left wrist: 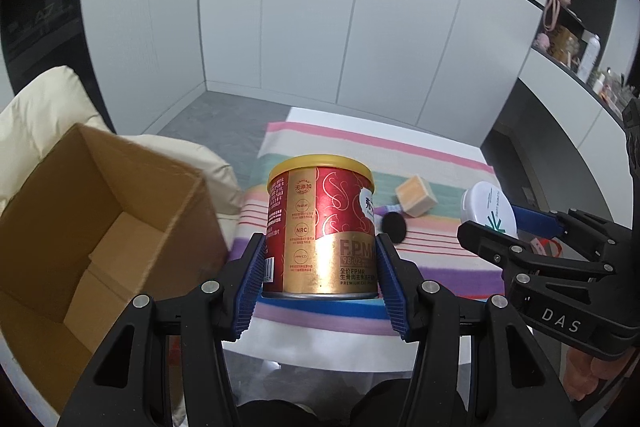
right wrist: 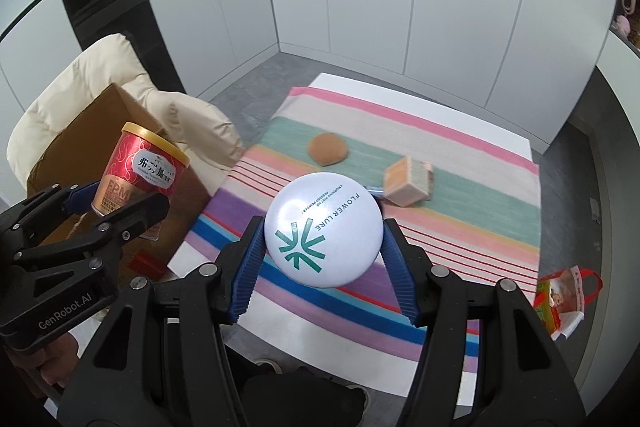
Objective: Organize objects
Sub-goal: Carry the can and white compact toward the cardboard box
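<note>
Between the left gripper's [left wrist: 320, 275] blue pads, a red-and-gold cylindrical tin [left wrist: 322, 227] is clamped beside the open brown cardboard box [left wrist: 100, 227]; the right gripper [right wrist: 322, 251] is closed on a white round compact [right wrist: 323, 229] above the striped cloth [right wrist: 460, 227]; the smooth compact could slip if grip is loosened.

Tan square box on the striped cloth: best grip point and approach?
Take the tan square box from above, fingers across two opposite flat side walls. It lies tilted, one edge propped on something beneath, so match the tilt. The bun sits clear of it.
</note>
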Demonstrator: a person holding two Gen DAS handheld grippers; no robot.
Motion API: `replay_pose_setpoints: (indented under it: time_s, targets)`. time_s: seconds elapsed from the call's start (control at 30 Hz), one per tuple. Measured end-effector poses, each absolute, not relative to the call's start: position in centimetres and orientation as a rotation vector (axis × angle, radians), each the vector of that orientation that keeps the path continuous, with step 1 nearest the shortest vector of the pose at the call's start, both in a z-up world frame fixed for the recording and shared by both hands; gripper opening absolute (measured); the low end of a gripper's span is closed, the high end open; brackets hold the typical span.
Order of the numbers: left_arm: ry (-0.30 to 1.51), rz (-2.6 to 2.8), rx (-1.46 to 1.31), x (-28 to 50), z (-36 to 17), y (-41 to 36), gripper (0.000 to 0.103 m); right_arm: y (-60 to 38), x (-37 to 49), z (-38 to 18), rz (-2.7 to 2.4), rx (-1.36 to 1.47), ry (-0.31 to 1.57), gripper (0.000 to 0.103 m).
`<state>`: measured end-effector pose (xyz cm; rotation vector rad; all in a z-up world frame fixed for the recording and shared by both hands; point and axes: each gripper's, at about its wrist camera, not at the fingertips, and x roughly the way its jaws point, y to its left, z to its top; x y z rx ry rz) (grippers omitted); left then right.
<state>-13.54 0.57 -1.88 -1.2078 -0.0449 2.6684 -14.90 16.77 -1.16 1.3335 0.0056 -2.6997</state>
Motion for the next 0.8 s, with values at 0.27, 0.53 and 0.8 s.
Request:
replay_pose_setpoints:
  time_s: [0.27,0.53,0.8]
  targets:
    - [-0.085,2.741,-1.208,-13.1,-1.7,-3.6,0.054,12.8,-15.5,-1.3,-2.647,1.307,0.046,0.06]
    - [-0.111,2.823,-1.203,-11.9,-1.7,-7.8,0.054,8.5,-16.1,-0.8,-2.6,1.263,0.068,0.06]
    - [-0.145,2.883,-1.238,-10.6,-2.0,-11.5,0.054,3.9,-16.1,-0.5,-2.536,1.227,0.115,0.06]
